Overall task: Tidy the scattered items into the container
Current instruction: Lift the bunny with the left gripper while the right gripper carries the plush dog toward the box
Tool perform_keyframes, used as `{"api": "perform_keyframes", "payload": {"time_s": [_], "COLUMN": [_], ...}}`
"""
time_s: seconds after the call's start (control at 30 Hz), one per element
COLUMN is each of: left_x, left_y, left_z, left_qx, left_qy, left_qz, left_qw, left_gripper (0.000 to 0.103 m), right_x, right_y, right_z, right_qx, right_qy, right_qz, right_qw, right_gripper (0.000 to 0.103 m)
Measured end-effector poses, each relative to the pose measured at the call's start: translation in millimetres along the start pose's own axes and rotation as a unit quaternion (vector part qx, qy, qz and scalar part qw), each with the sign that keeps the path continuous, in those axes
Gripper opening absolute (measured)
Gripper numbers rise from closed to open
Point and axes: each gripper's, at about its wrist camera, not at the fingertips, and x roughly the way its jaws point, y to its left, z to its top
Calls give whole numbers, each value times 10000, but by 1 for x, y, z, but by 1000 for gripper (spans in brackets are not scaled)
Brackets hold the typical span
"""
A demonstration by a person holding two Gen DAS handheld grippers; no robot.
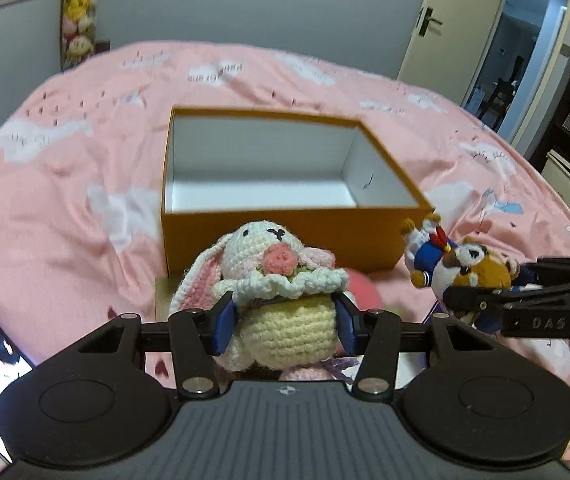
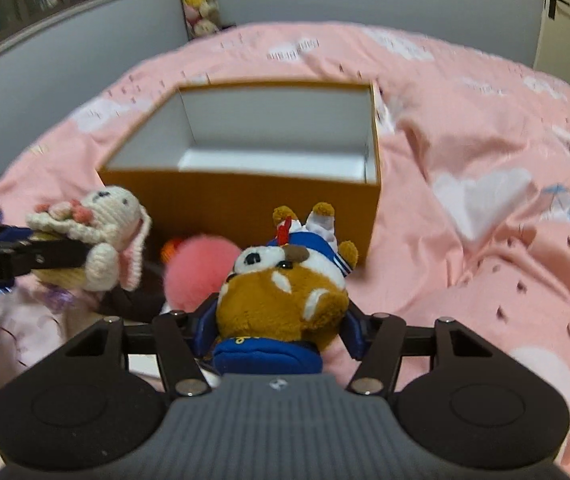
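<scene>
Both tongs tilt downward over a pink bed, side by side before an open orange box (image 1: 285, 236). The left tongs (image 1: 285, 320) clamp a crocheted rabbit (image 1: 273, 268). The right tongs (image 2: 281, 328) clamp a brown plush bear (image 2: 285, 292). Only the right view shows a pink pompom (image 2: 201, 268) between the toys.

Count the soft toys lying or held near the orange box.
3. A white crocheted bunny is held in the left gripper, a brown plush bear in blue sailor clothes in the right gripper, and a pink fluffy ball toy sits between them. Others may be hidden.
</scene>
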Motion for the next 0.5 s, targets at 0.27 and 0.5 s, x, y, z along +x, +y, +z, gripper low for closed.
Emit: {"api": "perform_keyframes", "payload": {"time_s": [0.27,0.5], "left_x": [-7,-3], "left_y": [-8,4], "left_z": [33,73], "left_qx": [281,421], "left_qy": [-499,-799], "left_qz": [-67,-78], "left_qw": [9983,9959], "left_gripper": [58,58], "right_x": [-25,-15], "right_y": [15,26], "right_z": [36,72], "right_qx": [-284,-552], "right_qy": [-826,-1105], "right_qz": [368,575], "right_qw": [9955,9907], "right_gripper": [63,63]}}
